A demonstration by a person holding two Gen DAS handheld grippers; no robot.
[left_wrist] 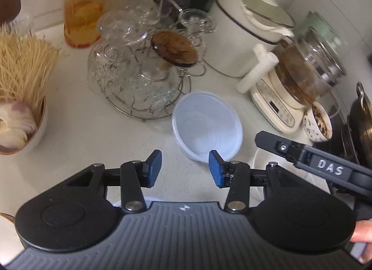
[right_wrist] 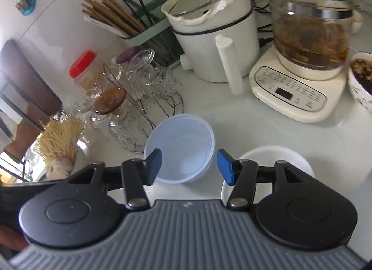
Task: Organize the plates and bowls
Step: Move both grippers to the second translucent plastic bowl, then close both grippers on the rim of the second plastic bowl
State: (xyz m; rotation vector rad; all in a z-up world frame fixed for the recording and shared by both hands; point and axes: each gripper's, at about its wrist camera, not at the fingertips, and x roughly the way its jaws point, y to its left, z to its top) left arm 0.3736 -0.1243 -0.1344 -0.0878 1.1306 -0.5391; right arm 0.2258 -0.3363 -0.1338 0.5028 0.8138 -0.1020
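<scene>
A translucent pale blue plastic bowl (left_wrist: 207,125) stands upright and empty on the white counter; it also shows in the right wrist view (right_wrist: 180,147). My left gripper (left_wrist: 184,168) is open, its right pad at the bowl's near rim. My right gripper (right_wrist: 189,166) is open just over the bowl's near side, the left pad above its rim; the right gripper also shows in the left wrist view (left_wrist: 309,160). A white bowl (right_wrist: 267,153) lies under the right gripper's right finger, partly hidden. A pale rim (left_wrist: 148,200) peeks from under the left gripper.
A wire rack of upturned glasses (left_wrist: 139,76) stands behind the blue bowl. A white electric pot (right_wrist: 214,37), a glass kettle on a cream base (right_wrist: 300,79), a patterned cup with dark contents (right_wrist: 361,81), a bowl of noodles and garlic (left_wrist: 21,97) and a red-lidded jar (left_wrist: 82,9) crowd the counter.
</scene>
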